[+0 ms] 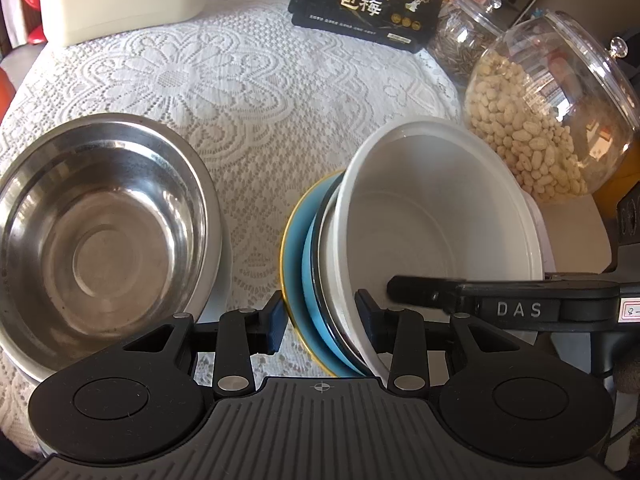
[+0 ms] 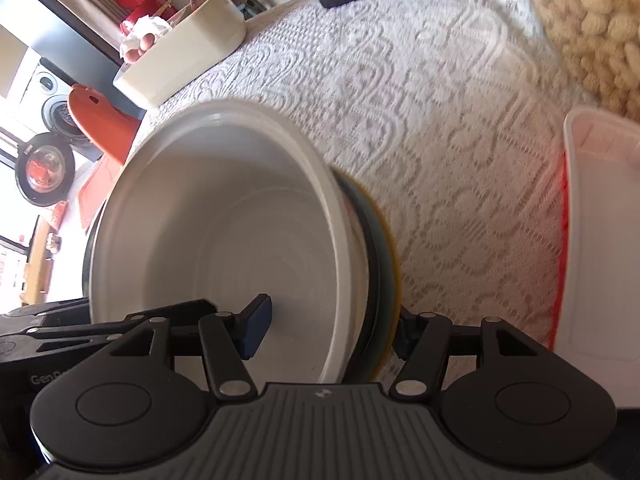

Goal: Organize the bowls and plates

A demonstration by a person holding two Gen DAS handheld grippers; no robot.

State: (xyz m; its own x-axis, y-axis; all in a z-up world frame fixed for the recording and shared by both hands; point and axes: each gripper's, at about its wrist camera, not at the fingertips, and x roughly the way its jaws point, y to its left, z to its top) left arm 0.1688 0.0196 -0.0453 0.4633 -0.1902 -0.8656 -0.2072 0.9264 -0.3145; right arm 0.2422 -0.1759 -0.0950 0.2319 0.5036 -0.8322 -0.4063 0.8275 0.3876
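A white bowl (image 1: 432, 216) sits nested on a dark-rimmed dish and a blue plate with a gold rim (image 1: 296, 264). The whole stack is tilted over the lace cloth. My left gripper (image 1: 320, 312) is shut on the stack's near edge, one pad outside the blue plate and one inside the bowl. My right gripper (image 2: 330, 328) is shut on the opposite edge of the white bowl (image 2: 224, 216): its left pad is inside the bowl and its right finger is under the plate (image 2: 384, 248). A steel bowl (image 1: 104, 224) stands alone at the left.
On the lace tablecloth (image 1: 240, 88) at the back are a cream tissue box (image 1: 120, 0) and a black printed box (image 1: 368, 4). A jar of seeds (image 1: 460, 48) and a jar of peanuts (image 1: 548, 120) stand at the right. A white container with a red edge (image 2: 600, 240) is close on the right.
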